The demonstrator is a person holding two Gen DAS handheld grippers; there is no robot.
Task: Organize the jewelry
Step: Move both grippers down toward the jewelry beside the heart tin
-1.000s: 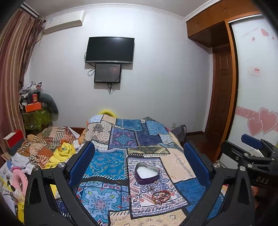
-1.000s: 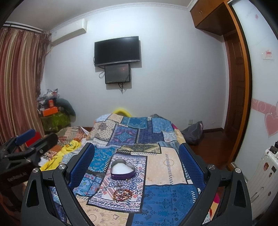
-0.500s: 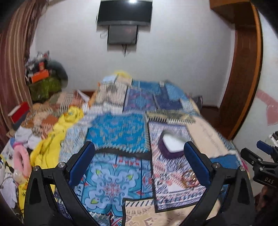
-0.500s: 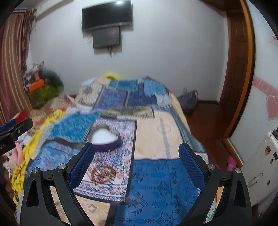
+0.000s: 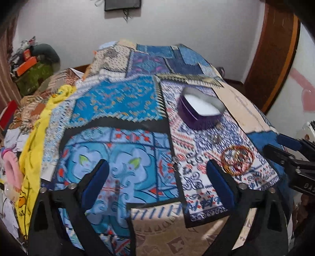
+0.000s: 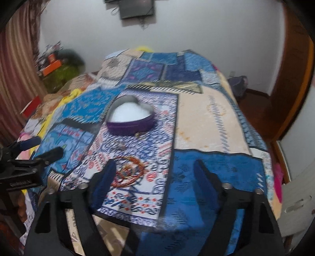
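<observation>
A purple heart-shaped jewelry box (image 5: 200, 109) with a white lining stands open on the patchwork bedspread; it also shows in the right wrist view (image 6: 130, 118). A pile of red-gold bangles (image 5: 237, 160) lies in front of it, also in the right wrist view (image 6: 128, 171). Small pieces (image 5: 216, 138) lie between box and bangles. My left gripper (image 5: 157, 173) is open and empty above the bed, left of the bangles. My right gripper (image 6: 155, 171) is open and empty, its left finger beside the bangles.
The patchwork bedspread (image 6: 208, 118) covers the bed. Yellow cloth and clutter (image 5: 33, 137) lie along the left side. A wooden door (image 5: 275, 49) and floor (image 6: 256, 110) are to the right. A wall screen (image 6: 135, 7) hangs at the back.
Both grippers have dipped down and moved closer to the bed; the box and bangles now look much nearer. Both stay open and empty.
</observation>
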